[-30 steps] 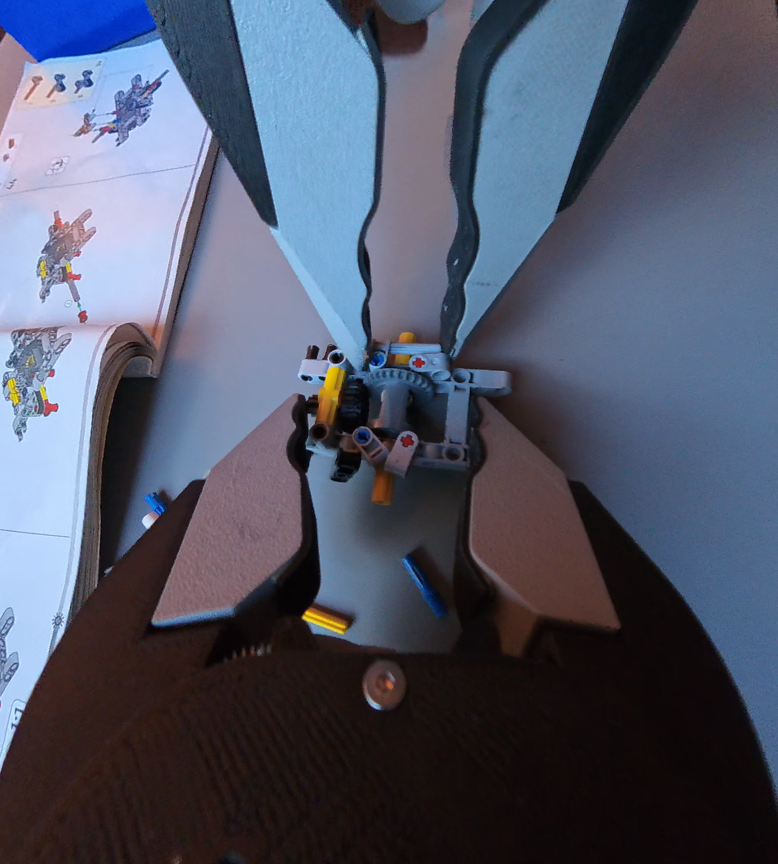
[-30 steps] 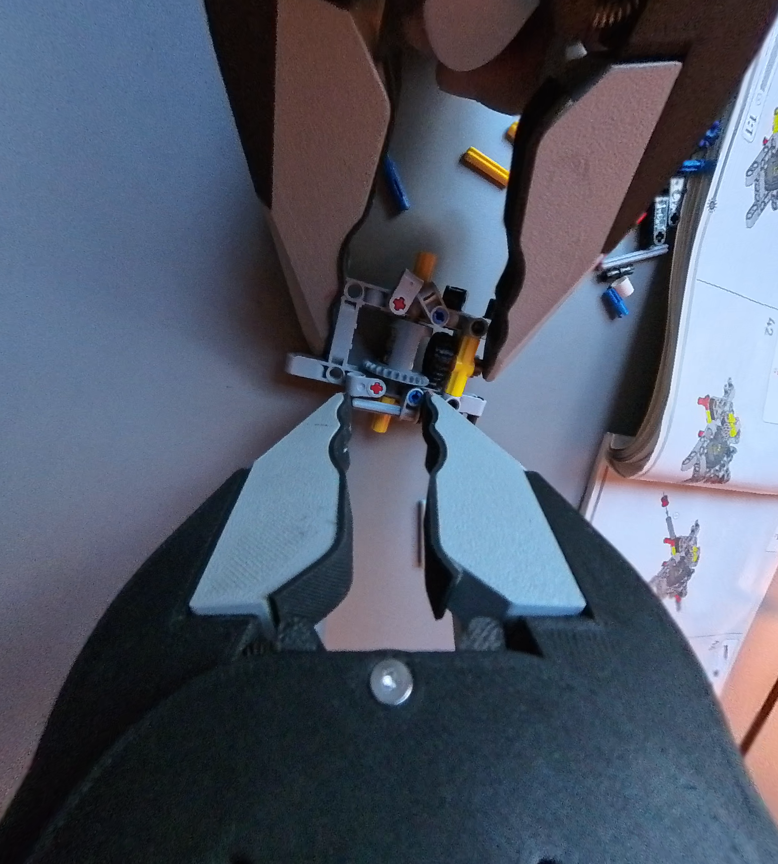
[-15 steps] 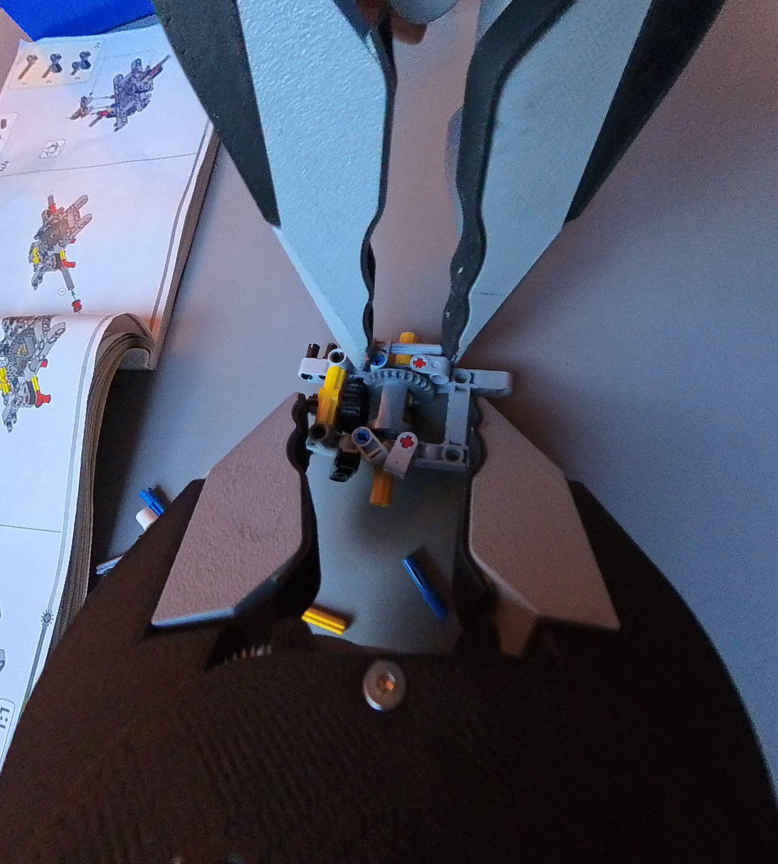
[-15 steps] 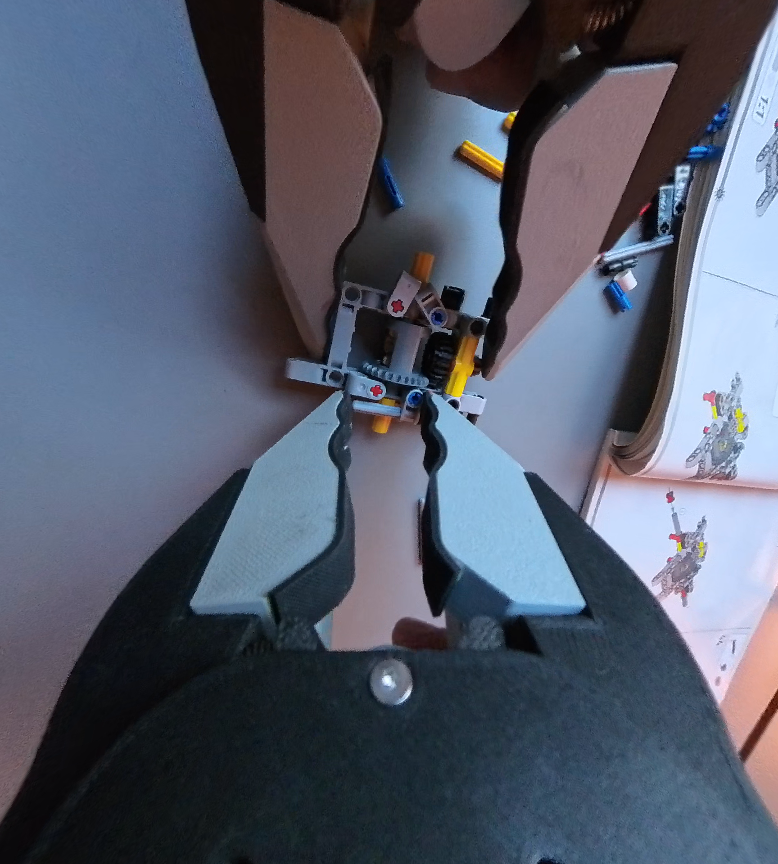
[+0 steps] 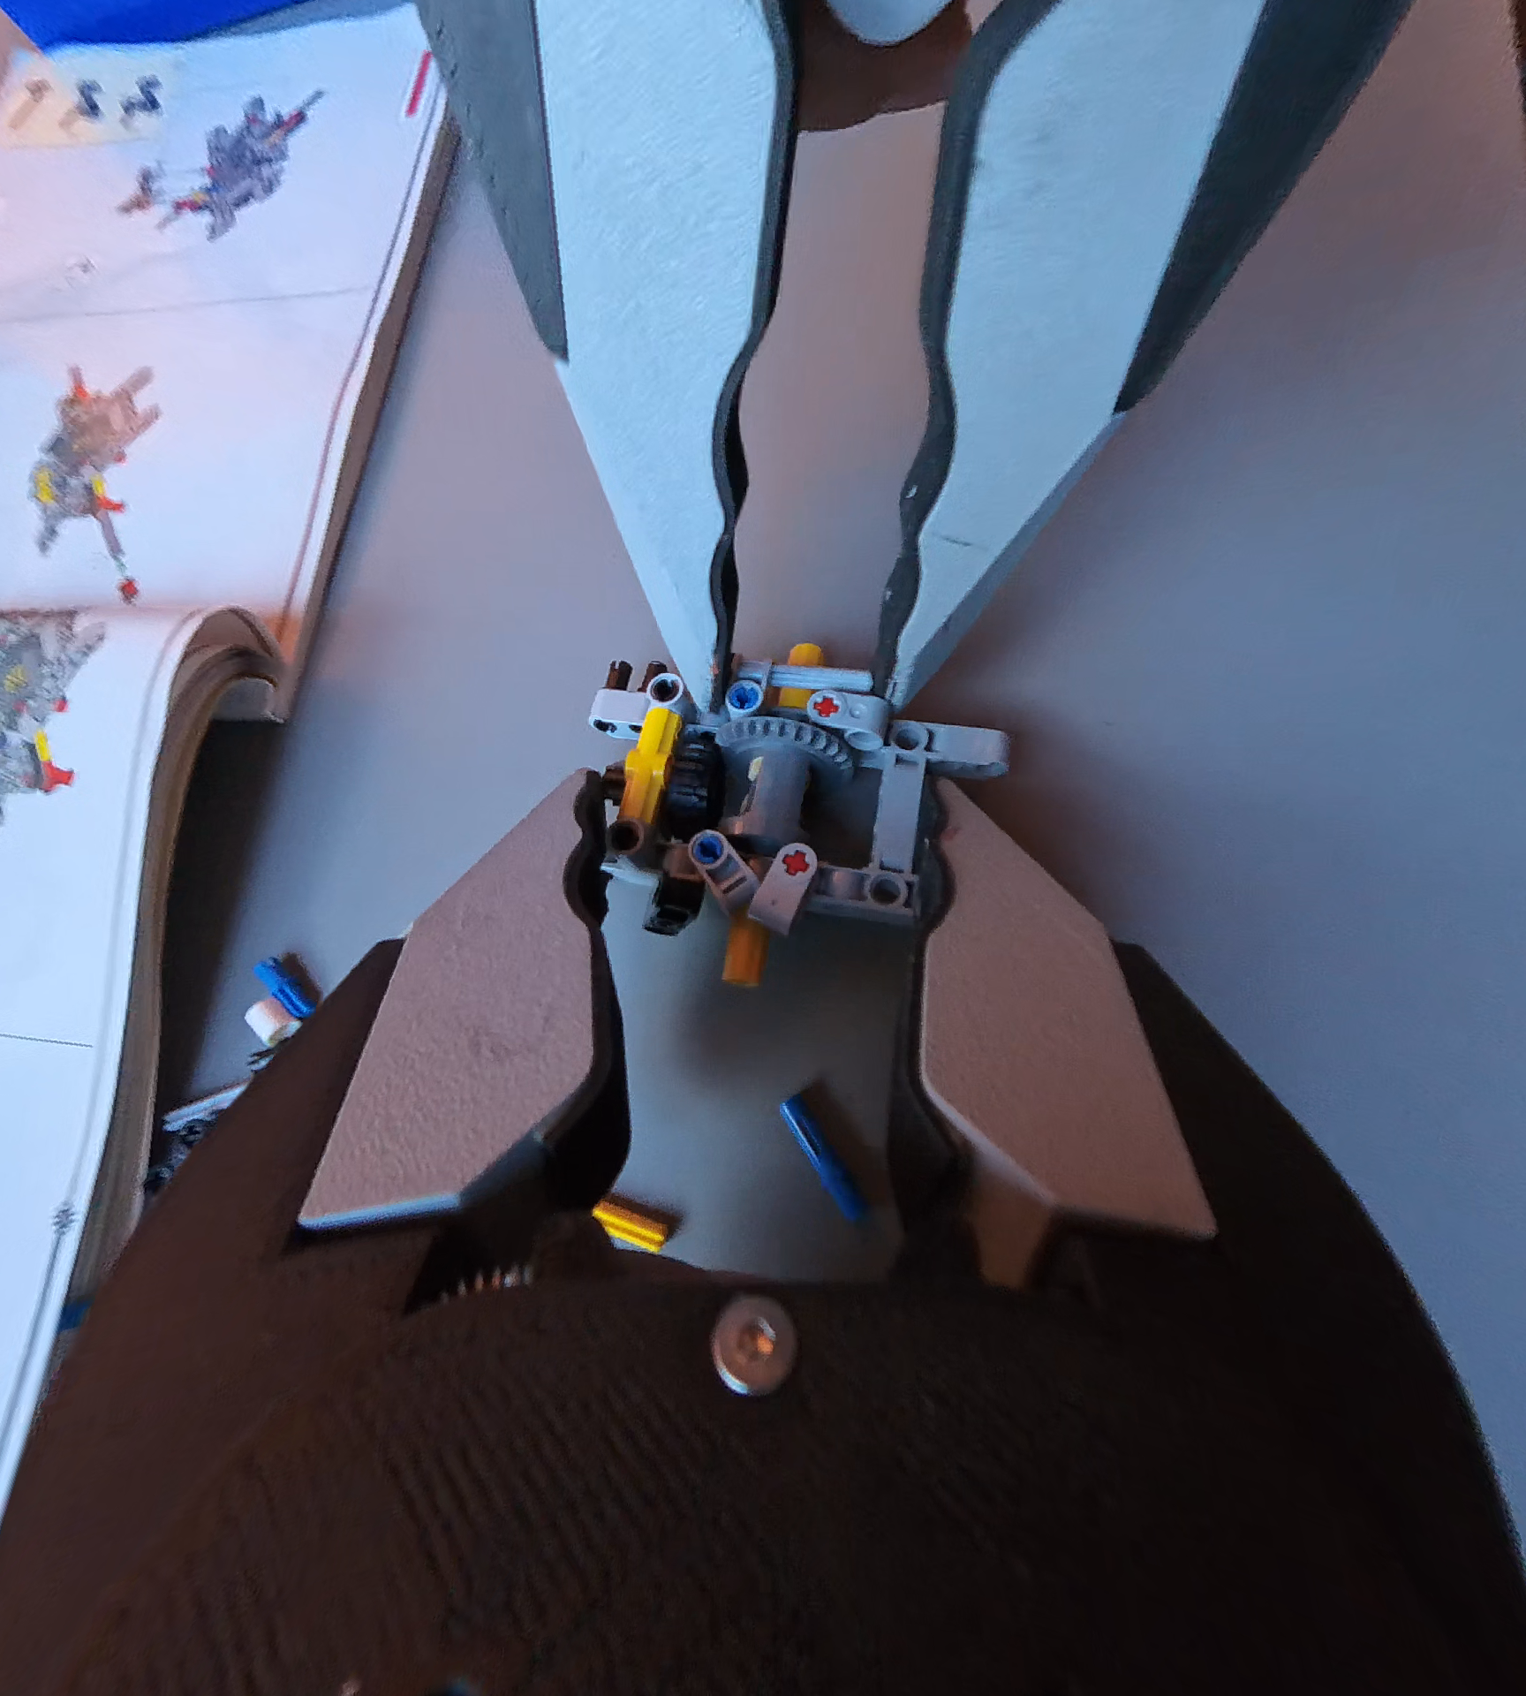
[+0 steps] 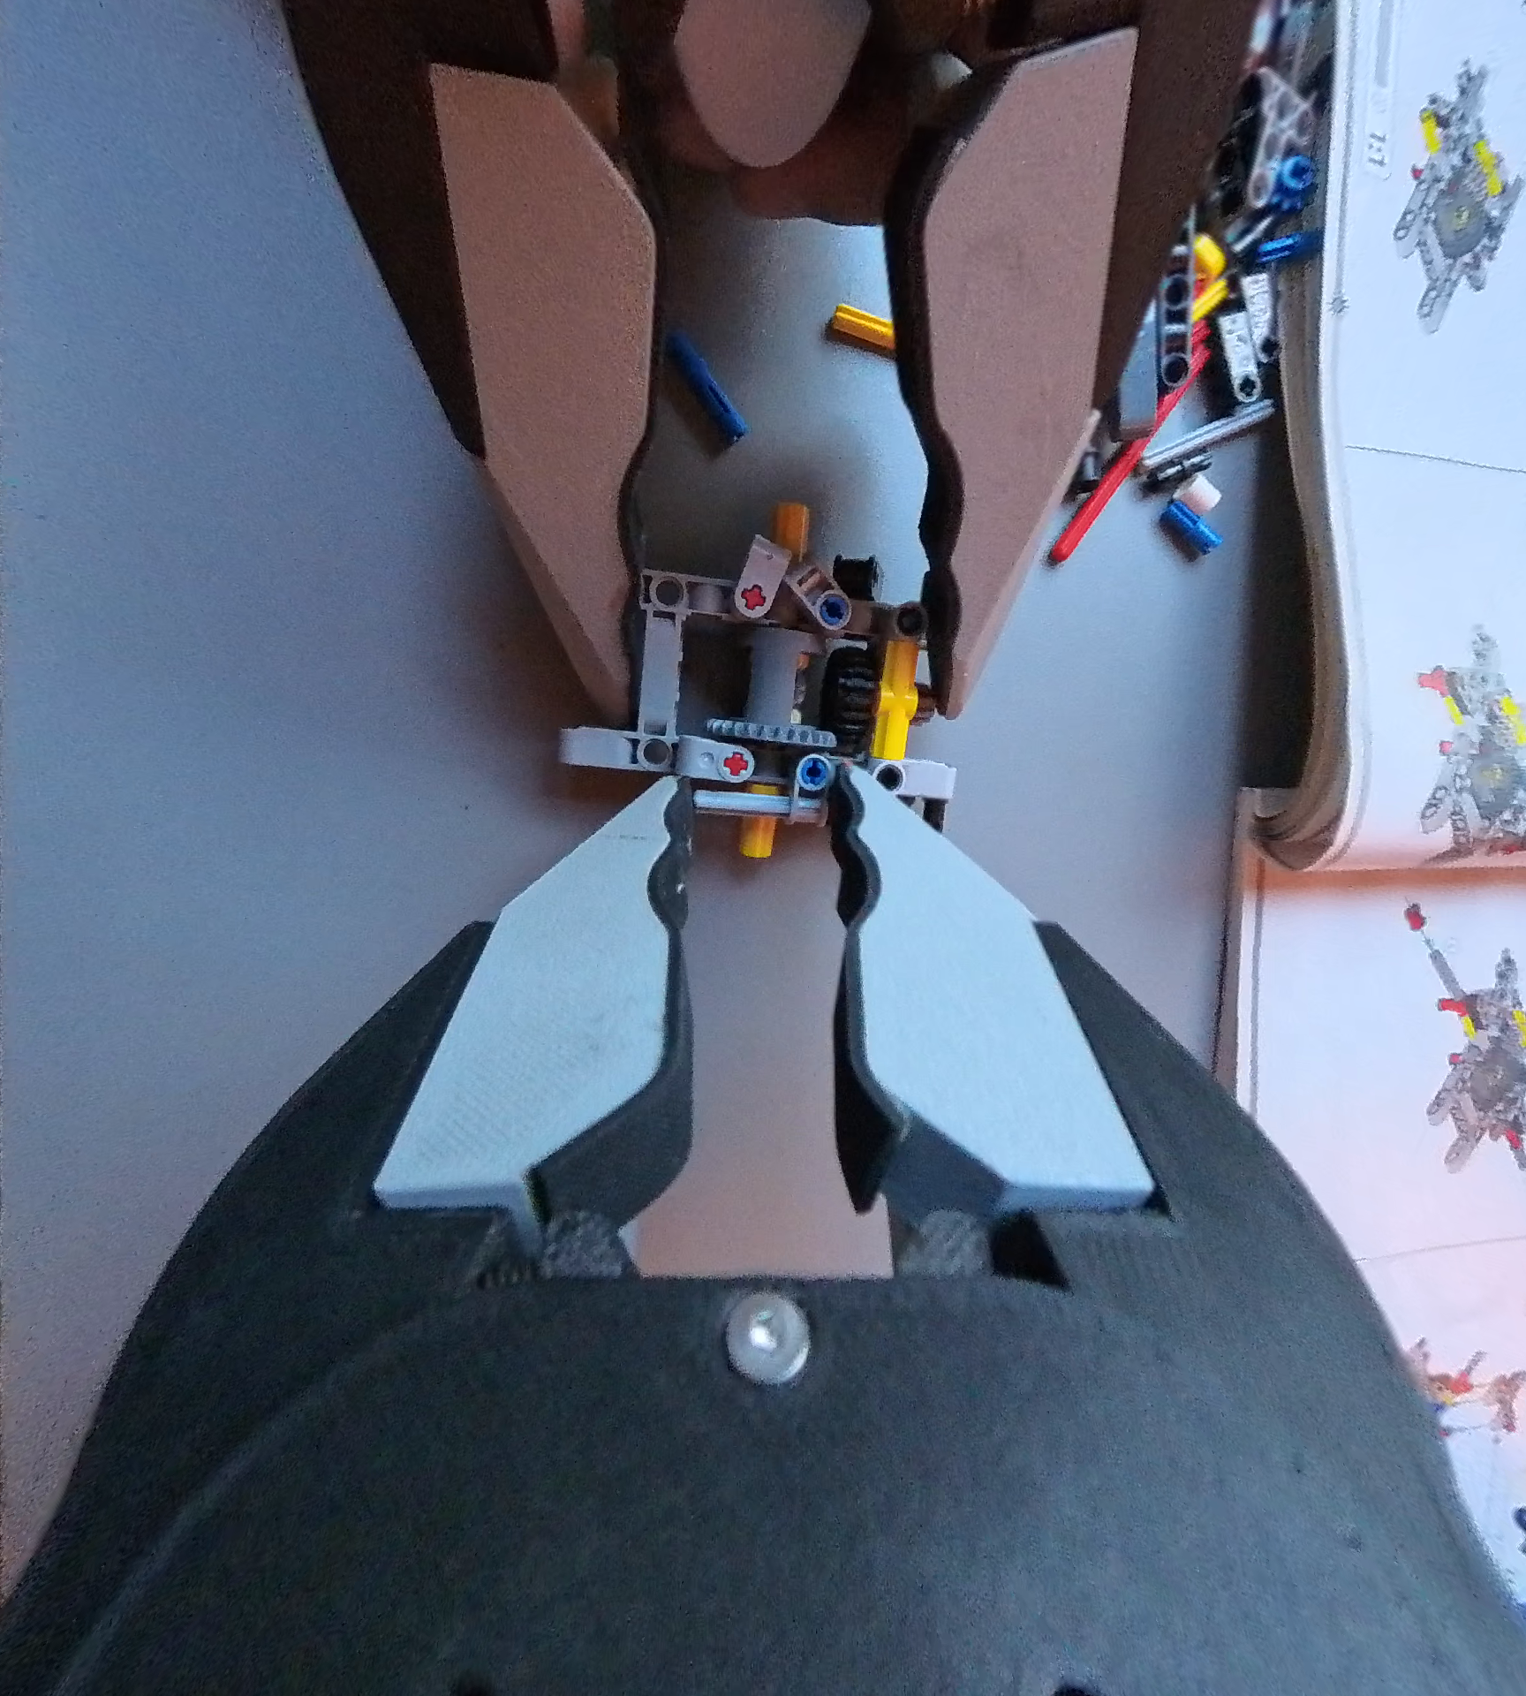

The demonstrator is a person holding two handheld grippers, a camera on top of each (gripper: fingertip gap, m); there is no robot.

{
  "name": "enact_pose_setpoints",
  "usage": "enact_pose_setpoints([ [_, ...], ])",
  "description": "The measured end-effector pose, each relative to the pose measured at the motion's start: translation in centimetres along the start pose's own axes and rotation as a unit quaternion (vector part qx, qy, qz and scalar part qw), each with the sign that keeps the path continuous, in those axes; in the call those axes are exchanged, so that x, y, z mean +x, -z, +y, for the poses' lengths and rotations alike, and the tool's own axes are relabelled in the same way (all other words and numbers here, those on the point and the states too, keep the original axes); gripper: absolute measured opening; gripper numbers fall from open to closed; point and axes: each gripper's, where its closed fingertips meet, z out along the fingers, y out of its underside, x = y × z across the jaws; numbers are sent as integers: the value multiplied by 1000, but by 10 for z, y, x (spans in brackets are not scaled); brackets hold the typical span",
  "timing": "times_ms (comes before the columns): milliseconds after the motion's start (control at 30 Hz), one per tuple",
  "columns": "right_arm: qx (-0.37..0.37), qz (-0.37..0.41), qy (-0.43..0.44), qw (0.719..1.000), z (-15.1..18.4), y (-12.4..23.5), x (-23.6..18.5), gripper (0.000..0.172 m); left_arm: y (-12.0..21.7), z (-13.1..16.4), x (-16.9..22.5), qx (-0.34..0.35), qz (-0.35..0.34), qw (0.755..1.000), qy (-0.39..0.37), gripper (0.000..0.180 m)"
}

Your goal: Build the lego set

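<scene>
A small grey building-toy assembly (image 5: 778, 789) with gears, a yellow connector and an orange axle sits on the grey table (image 5: 1246, 734). My left gripper (image 5: 761, 826), with brown fingers, is shut on the two sides of its frame. My right gripper (image 6: 761, 794), with pale grey fingers, reaches in from the opposite side. It is shut on the thin grey axle (image 6: 755, 801) at the assembly's edge. The right wrist view shows the assembly (image 6: 768, 679) with the left gripper (image 6: 782, 661) pressed against it. The left wrist view shows the right gripper (image 5: 801, 679) at the axle (image 5: 819, 677).
An open instruction booklet (image 5: 53, 459) lies beside the assembly and also shows in the right wrist view (image 6: 1475, 642). A loose blue pin (image 5: 819, 1156) and a yellow piece (image 5: 631, 1225) lie between the left fingers. A heap of loose parts (image 6: 1218, 321) and a red axle (image 6: 1117, 486) lie near the booklet. Left and right tips are no more than a few centimetres apart.
Both grippers keep their hold on the assembly. The views have shifted only slightly, and the assembly stays in place.
</scene>
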Motion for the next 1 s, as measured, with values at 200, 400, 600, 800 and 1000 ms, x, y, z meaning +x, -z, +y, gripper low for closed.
enact_pose_setpoints([
  [200, 75, -37, -101, 991, -3, 4, 0, 26, -1, 0, 1, -2, 0, 1000, 5, 67],
  [400, 37, -22, -71, 997, -1, 3, 1, 24, -1, -1, 0, -2, -9, 1000, 2, 66],
  [600, 11, -24, -26, 999, 2, 4, 4, 15, -1, -2, 1, 0, -10, 1000, -1, 66],
  [800, 42, -12, -43, 998, 0, 7, -1, 17, -3, -2, 6, 0, 12, 1000, 0, 66],
  [1000, 33, 11, -30, 999, 0, 9, -1, 18, -3, -2, 6, -2, 13, 1000, 4, 66],
])
